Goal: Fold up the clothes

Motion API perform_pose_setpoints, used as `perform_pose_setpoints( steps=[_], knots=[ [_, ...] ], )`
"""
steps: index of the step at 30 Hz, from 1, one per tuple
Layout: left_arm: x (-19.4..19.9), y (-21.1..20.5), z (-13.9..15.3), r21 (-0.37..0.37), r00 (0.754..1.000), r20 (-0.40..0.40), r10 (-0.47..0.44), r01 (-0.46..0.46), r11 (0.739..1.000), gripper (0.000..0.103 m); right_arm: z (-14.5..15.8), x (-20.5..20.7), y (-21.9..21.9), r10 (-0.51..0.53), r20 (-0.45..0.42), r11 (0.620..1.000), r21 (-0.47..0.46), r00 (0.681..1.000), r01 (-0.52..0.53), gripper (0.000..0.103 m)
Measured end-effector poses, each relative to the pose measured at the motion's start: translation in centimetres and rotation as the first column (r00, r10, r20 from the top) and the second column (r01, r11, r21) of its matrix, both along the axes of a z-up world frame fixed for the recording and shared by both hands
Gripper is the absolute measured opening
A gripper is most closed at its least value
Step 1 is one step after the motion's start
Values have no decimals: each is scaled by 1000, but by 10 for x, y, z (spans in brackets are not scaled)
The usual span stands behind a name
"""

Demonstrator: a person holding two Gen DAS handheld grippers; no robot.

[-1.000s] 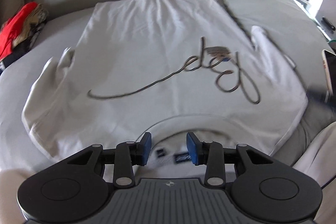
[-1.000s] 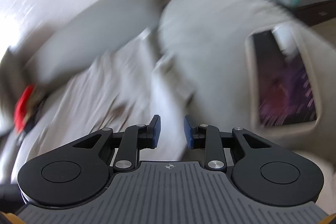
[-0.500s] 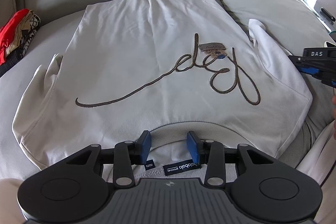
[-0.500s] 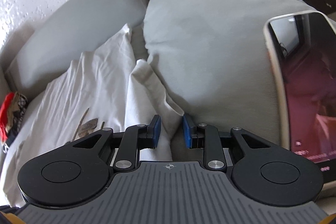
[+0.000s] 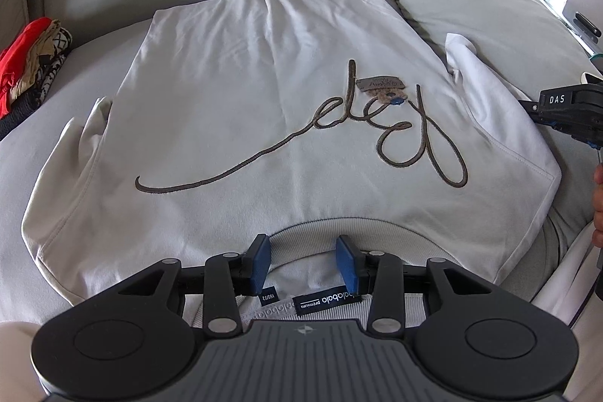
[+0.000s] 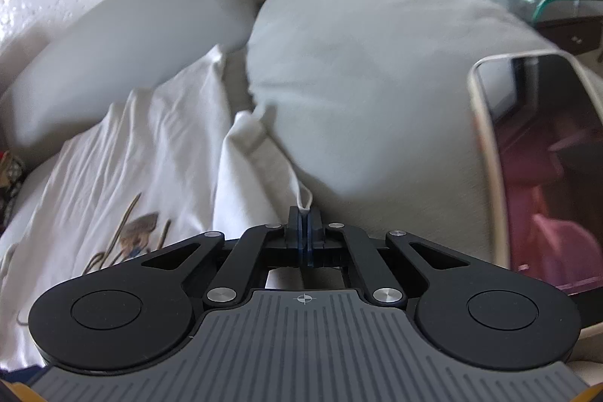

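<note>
1. Across the grey sofa (image 5: 75, 145), a white sweatshirt (image 5: 264, 93) lies spread face up, its brown script lettering (image 5: 377, 134) showing and its ribbed collar (image 5: 320, 232) nearest the left tool (image 5: 303, 260).
2. That left tool hangs over the collar with its blue pads apart; nothing is pinched between them, though the neck label (image 5: 324, 302) lies just below.
3. At the garment's far side, the right tool (image 6: 304, 228) has its pads pressed together on a thin edge of the right sleeve (image 6: 256, 153), which rests against the grey cushion (image 6: 377, 81).
4. The step in hand looks like folding that sleeve inward over the chest.
5. To do it well, the right tool should lift only enough to clear the cloth, then carry the sleeve across in a flat arc so the shoulder seam becomes the crease.
6. The left tool would help by pinning the collar, stopping the body from sliding.
7. The phone (image 6: 535, 168) lying just beside the sleeve is a snag risk; the pull should go away from it.
8. A pile of red and patterned clothes (image 5: 26, 63) sits well apart at the left.
</note>
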State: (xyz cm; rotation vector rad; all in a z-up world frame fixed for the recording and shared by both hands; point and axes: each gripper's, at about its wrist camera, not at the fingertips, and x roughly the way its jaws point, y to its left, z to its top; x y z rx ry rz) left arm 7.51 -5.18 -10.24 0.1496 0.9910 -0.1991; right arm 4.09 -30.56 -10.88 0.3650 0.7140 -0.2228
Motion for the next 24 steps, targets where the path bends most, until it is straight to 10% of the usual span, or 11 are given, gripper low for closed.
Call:
perform_pose_setpoints(
  steps=[7,12,17,24],
  knots=[
    [1,1,0,-4,1000,-2,-2,2,1000,38,40,-19,-19,-171,104,978,-98,980,182,1],
    [1,-1,0,5,1000,0,-9,9,1000,38,34,-5,-23,-181,-14,963,-203,983,175,1],
    [1,0,0,3,1000,1,-9,9,1000,38,37,-9,-18,-166,-4,969,-188,986,162,37],
    [0,-2,0,7,1000,10,-8,7,1000,38,31,1,46,146,-5,974,-172,989,-144,25]
  ],
)
